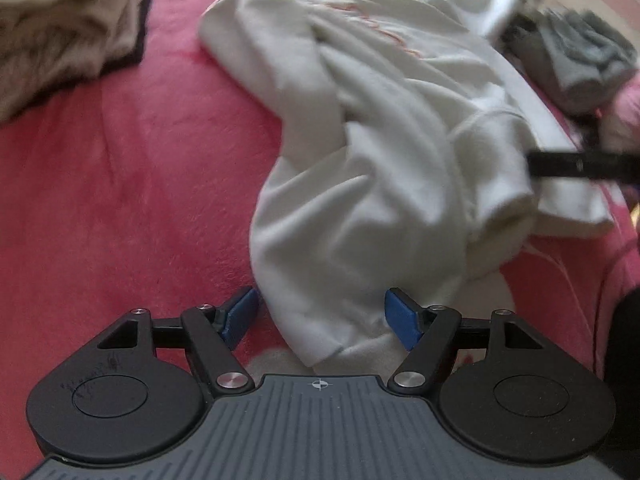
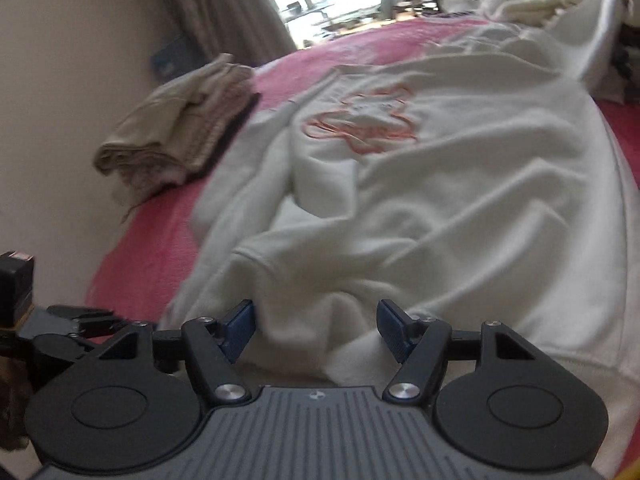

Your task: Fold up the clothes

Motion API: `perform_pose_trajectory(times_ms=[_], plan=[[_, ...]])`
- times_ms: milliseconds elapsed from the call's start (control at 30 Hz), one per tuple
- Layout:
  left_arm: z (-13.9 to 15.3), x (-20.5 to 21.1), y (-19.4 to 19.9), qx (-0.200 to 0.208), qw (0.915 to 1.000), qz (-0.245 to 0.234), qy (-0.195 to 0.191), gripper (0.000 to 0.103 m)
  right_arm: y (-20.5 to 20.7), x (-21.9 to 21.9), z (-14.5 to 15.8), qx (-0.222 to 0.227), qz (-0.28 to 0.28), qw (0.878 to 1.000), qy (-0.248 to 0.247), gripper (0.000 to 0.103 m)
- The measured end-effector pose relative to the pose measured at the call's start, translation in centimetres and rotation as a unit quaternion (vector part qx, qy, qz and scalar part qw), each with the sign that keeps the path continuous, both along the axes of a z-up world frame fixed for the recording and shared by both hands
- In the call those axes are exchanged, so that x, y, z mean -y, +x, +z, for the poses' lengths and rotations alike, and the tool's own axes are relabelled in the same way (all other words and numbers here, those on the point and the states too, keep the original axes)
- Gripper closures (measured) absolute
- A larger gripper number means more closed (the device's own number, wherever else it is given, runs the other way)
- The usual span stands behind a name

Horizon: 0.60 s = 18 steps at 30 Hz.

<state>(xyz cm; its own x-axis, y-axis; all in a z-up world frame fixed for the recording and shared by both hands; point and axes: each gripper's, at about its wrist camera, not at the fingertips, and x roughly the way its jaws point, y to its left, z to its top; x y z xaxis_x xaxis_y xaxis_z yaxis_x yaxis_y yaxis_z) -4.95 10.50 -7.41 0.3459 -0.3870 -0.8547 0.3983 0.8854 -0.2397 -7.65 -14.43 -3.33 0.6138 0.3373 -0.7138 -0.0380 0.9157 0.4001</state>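
A white sweatshirt (image 1: 380,152) lies crumpled on a pink blanket (image 1: 120,180). In the right wrist view its front (image 2: 460,200) shows an orange outlined print (image 2: 368,120). My left gripper (image 1: 320,314) stands open low over the sleeve end (image 1: 320,320), and the cloth lies between the blue pads (image 1: 240,312) without being pinched. My right gripper (image 2: 316,324) is open too, with a bunched fold of the sweatshirt (image 2: 320,320) between its fingers. A blurred black bar (image 1: 580,164) at the right edge of the left wrist view looks like part of the right gripper.
A folded beige pile (image 2: 180,128) sits at the blanket's left edge by a wall (image 2: 60,80). A grey garment (image 1: 580,56) and cream clothes (image 2: 540,0) lie beyond the sweatshirt. Curtains and a bright window stand behind.
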Motion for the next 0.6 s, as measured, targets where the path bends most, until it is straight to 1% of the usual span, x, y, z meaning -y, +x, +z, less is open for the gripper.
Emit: perform_pose_trajectory(times_ms=[33, 100, 133, 167, 200, 267, 333, 400, 467, 533, 600], plan=[[0.0, -0.2, 0.1, 0.001, 0.9999, 0.012, -0.007, 0.04, 0.0, 0.2, -0.3, -0.002, -0.006, 1.0, 0.006, 0.034], [0.2, -0.7, 0.3, 0.004, 0.9993, 0.035, -0.012, 0.073, -0.1, 0.7, -0.8, -0.005, -0.019, 1.0, 0.017, 0.034], [0.4, -1.0, 0.5, 0.003, 0.9988, 0.046, -0.013, 0.085, -0.1, 0.8, -0.9, -0.006, -0.022, 1.0, 0.021, 0.034], [0.5, -1.4, 0.6, -0.001, 0.9982, 0.059, -0.013, 0.099, -0.1, 0.9, -1.0, -0.005, -0.022, 1.0, 0.022, 0.034], [0.9, -1.9, 0.8, -0.004, 0.9971, 0.073, -0.018, 0.101, -0.2, 1.0, -1.1, -0.004, -0.022, 0.999, 0.023, 0.034], [2.3, -3.3, 1.0, 0.004, 0.9931, 0.108, -0.045, 0.103, -0.1, 1.0, -1.2, -0.002, -0.023, 0.999, 0.024, 0.034], [4.9, -4.8, 1.6, 0.031, 0.9872, 0.14, -0.07, 0.103, -0.1, 1.0, -1.4, -0.001, -0.023, 0.999, 0.024, 0.034], [8.1, -6.2, 2.9, 0.07, 0.9792, 0.168, -0.089, 0.103, 0.0, 1.0, -1.6, -0.001, -0.025, 0.999, 0.026, 0.034], [11.5, -7.5, 4.5, 0.113, 0.9693, 0.189, -0.109, 0.103, 0.1, 1.1, -1.7, -0.002, -0.026, 0.999, 0.032, 0.034], [15.5, -7.7, 6.9, 0.171, 0.9598, 0.191, -0.114, 0.103, 0.1, 1.3, -1.9, -0.005, -0.027, 0.999, 0.038, 0.034], [19.5, -7.5, 9.8, 0.214, 0.9504, 0.186, -0.127, 0.103, 0.1, 1.5, -2.0, -0.006, -0.029, 0.999, 0.044, 0.034]])
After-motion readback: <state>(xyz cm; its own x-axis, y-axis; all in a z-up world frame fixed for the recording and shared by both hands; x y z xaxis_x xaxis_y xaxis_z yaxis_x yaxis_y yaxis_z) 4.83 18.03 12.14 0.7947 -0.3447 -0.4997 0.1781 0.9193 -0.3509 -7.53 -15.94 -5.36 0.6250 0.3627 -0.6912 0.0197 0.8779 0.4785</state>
